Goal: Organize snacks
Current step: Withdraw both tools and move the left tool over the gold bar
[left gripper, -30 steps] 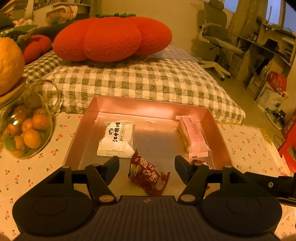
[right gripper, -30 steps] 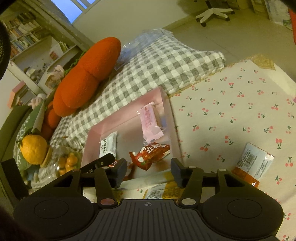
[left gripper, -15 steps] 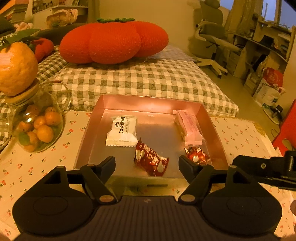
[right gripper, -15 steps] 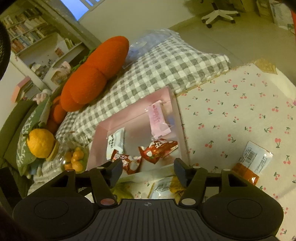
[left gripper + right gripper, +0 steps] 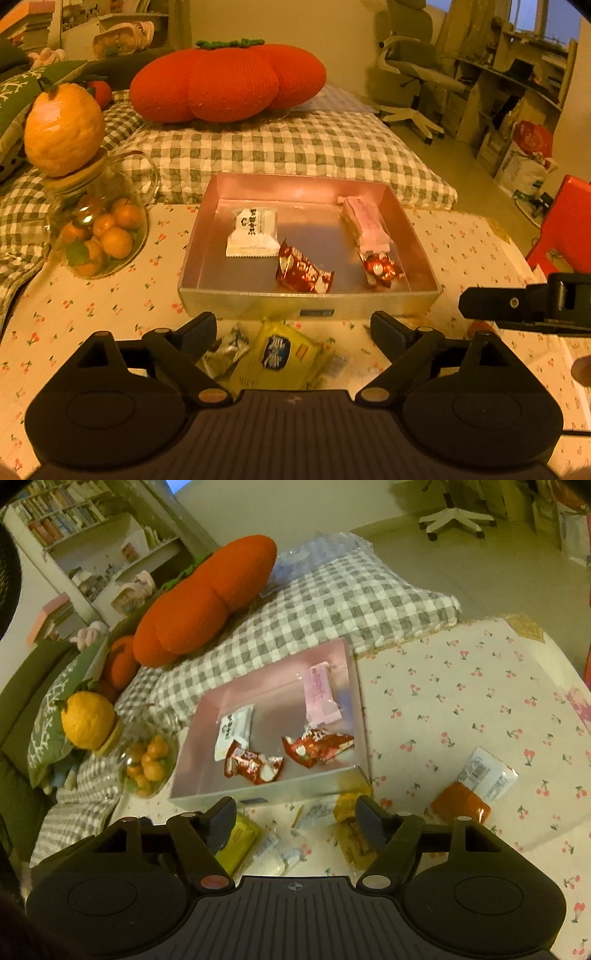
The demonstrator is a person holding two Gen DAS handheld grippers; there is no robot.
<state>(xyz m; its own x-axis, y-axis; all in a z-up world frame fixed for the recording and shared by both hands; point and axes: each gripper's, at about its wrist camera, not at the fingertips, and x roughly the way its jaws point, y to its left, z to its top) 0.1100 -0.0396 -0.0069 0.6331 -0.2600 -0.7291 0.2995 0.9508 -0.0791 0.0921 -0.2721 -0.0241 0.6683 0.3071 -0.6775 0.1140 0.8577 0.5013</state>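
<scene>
Near six o'clock of the pink tray, loose snacks lay on the worktop under the left gripper and right gripper, both empty with jaws opening, so two overlapping wrappers could be pinched together.

Dim, warm yellow indoor light; fisheye bends edges, foreground slightly blurred.

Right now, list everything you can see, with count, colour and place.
tray: 1, pink, on cherry-print cloth
white packet: 1, in tray, left
red wrappers: 2, in tray, near front wall
pink bar: 1, in tray, right
yellow packet: 1, on cloth before tray
orange-white packet: 1, on cloth, right
jar of small oranges: 1, left of tray
left gripper: jaws opening, nothing between
right gripper: jaws opening, nothing between
</scene>
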